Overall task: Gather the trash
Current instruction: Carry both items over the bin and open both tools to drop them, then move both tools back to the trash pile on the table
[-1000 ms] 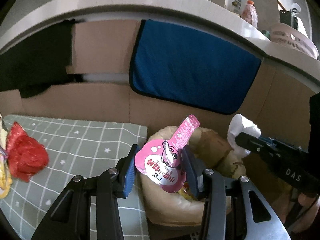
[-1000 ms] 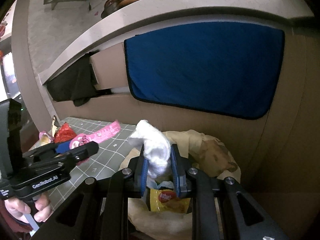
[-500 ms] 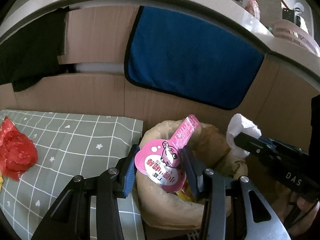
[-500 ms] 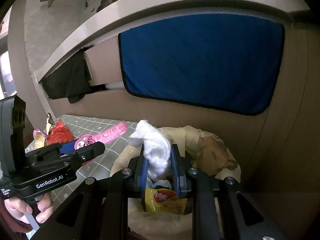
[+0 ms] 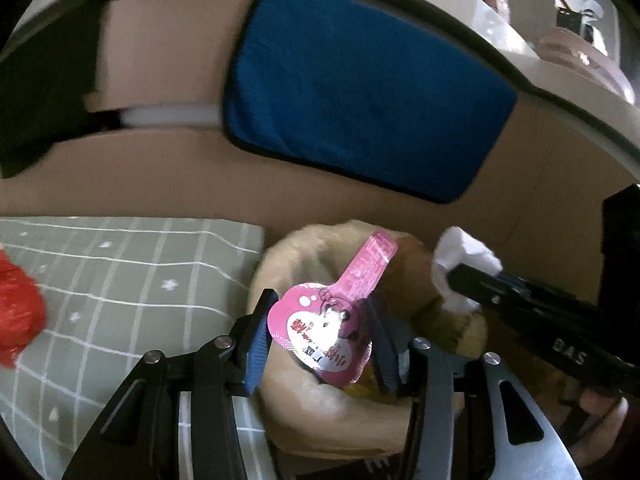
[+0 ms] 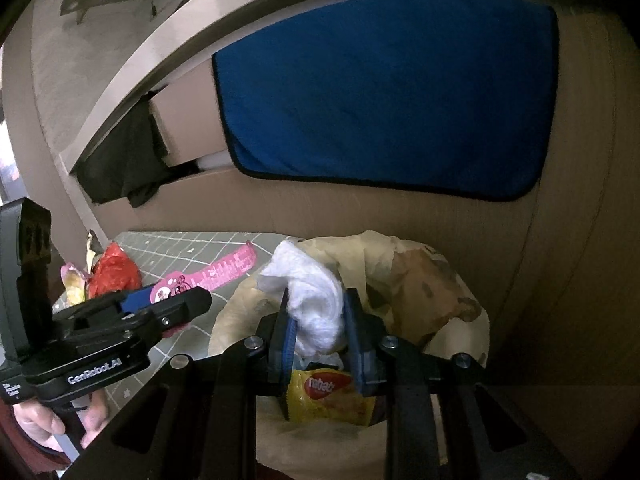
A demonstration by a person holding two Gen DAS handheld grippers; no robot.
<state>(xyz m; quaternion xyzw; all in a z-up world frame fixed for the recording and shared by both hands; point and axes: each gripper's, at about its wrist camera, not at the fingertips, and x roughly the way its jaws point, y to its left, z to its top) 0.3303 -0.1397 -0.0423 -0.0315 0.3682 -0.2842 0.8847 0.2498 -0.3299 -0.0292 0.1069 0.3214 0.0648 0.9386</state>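
Note:
My left gripper [image 5: 320, 332] is shut on a pink foil lid [image 5: 332, 320] with a long tab and holds it over the open mouth of a tan paper bag [image 5: 312, 408]. My right gripper [image 6: 320, 320] is shut on a crumpled white tissue [image 6: 312, 292] and holds it above the same bag [image 6: 432, 292]. A yellow snack wrapper [image 6: 328, 398] lies inside the bag. The tissue also shows in the left wrist view [image 5: 464, 264], and the pink lid in the right wrist view [image 6: 216, 276].
A green checked tablecloth [image 5: 112, 272] lies left of the bag, with a red crumpled wrapper [image 6: 114, 274] and other wrappers [image 6: 74, 280] on it. A cardboard wall with a blue cloth [image 5: 360, 92] stands behind. A white shelf edge [image 5: 500, 40] runs above.
My left gripper has moved right with the pink lid, further over the bag; the red wrapper has slid toward the left edge. My right gripper has stayed over the bag with the tissue.

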